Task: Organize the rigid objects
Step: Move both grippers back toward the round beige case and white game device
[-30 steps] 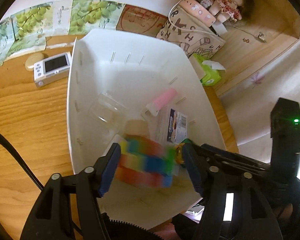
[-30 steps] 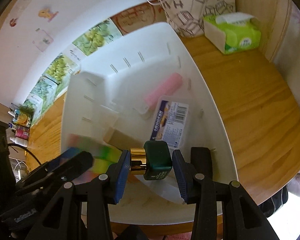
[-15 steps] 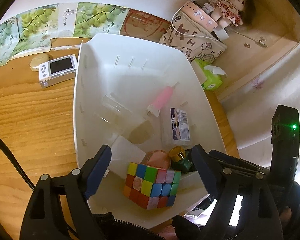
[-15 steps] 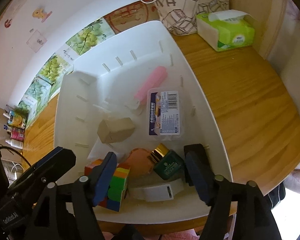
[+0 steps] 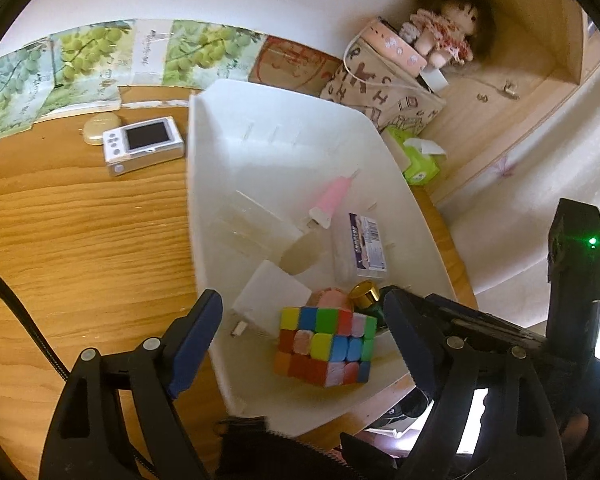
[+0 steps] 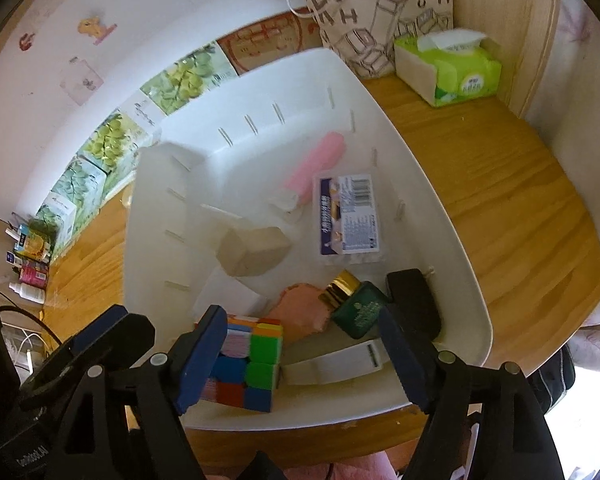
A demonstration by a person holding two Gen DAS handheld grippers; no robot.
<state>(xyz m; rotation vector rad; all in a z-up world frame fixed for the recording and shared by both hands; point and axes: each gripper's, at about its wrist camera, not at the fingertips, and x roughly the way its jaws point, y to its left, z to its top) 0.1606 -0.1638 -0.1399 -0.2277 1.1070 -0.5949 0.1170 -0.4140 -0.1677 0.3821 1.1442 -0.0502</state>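
A white plastic bin [image 5: 284, 128] [image 6: 456, 240] stands on the wooden table. In it lie a colourful puzzle cube [image 5: 326, 346] [image 6: 246, 364], a green bottle with a gold cap [image 6: 356, 304] [image 5: 366, 296], a pink tube [image 6: 316, 166], a clear labelled box [image 6: 348, 216], a beige block [image 6: 254, 250] and a black item [image 6: 414, 302]. My left gripper [image 5: 304, 336] is open and empty above the cube. My right gripper [image 6: 304, 356] is open and empty above the near end of the bin.
A small white camera [image 5: 142, 146] and a beige oval case [image 5: 102, 124] lie on the table left of the bin. A printed bag [image 6: 380, 12], a green tissue pack [image 6: 448, 68] and a doll [image 5: 446, 32] stand behind it. Small bottles [image 6: 28, 268] stand far left.
Both grippers opened: the left let go of the cube and the right let go of the green bottle, which now lie in the bin. Both grippers have pulled back.
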